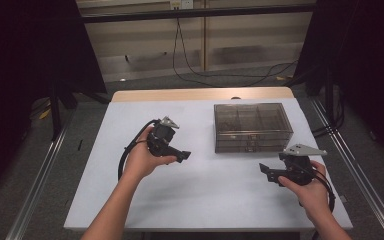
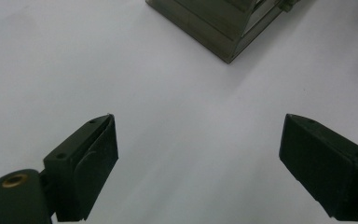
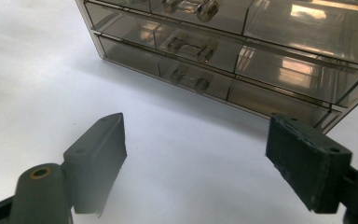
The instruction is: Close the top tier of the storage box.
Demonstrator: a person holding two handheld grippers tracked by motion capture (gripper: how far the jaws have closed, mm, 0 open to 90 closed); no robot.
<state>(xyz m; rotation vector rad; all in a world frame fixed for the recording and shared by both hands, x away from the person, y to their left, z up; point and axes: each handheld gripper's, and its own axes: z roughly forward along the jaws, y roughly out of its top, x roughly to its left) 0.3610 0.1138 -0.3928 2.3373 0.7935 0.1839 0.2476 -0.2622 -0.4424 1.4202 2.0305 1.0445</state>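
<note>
On the left, the left claw (image 1: 184,156) hangs above the white bench (image 1: 130,200), its jaws spread wide with nothing between them; in the left gripper view only bare bench lies between the pads (image 2: 95,163), and a corner of the smoky clear drawer box (image 2: 223,23) sits ahead and to the right of it, well apart. That box (image 1: 252,127), a small organiser with stacked drawers, stands just beyond and between the two claws, nearer to the right one. The right claw (image 1: 264,169) is held low, near the box's front and to its right, jaws likewise apart and empty; in the right gripper view the drawer fronts and their small clear handles (image 3: 189,46) lie just ahead of its pads (image 3: 303,163). Judging from this, the work in hand is opening a drawer. The handles are small, slick and see-through, so a claw coming in slightly off line could close on air or slip off. The box looks light and nothing holds it down, so a pull on a handle could drag the whole box across the bench instead of sliding the drawer, unless the left claw steadies it.
</note>
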